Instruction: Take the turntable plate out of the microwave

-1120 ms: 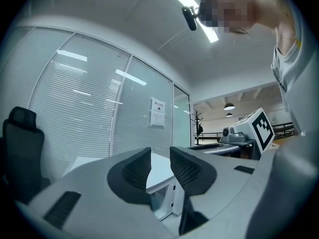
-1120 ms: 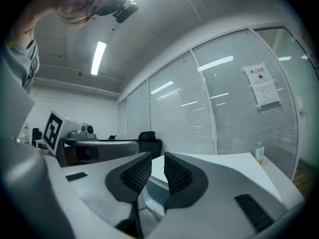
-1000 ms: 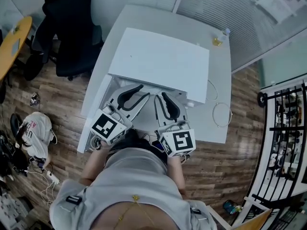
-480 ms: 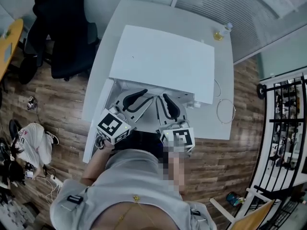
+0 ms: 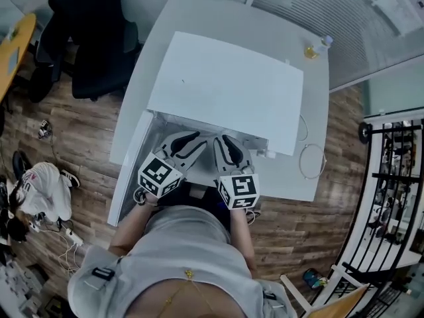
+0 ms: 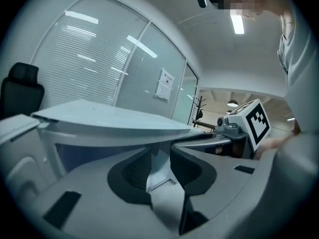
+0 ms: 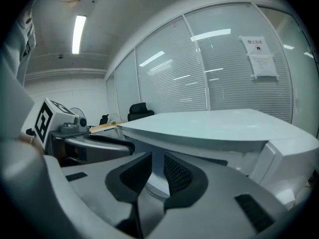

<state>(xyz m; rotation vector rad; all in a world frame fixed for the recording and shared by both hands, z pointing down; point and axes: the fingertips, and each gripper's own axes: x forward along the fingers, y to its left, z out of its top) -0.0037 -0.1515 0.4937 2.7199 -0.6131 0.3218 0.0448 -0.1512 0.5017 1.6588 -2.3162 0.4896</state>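
**Both grippers at the microwave's mouth, jaws slightly apart**

The left gripper (image 6: 160, 159) and right gripper (image 7: 157, 164) each keep a narrow gap between their jaws and clamp nothing. They sit side by side, pointing into the open front of the white microwave (image 5: 225, 91), which stands on a white table (image 5: 291, 177). The turntable plate (image 7: 155, 189) lies inside; what seems to be its pale curved rim shows low in the right gripper's gap.

White microwave (image 5: 225, 91) mid-frame on a white table (image 5: 265, 25), brown wood-plank flooring (image 5: 79, 138) at left, black chair (image 5: 93, 45) upper left, yellow-filled bottle (image 5: 317, 48) upper right, and the grey, black-padded left gripper (image 5: 196, 138) and right gripper (image 5: 222, 141) bearing black-and-white square-patterned marker cubes (image 5: 159, 175).
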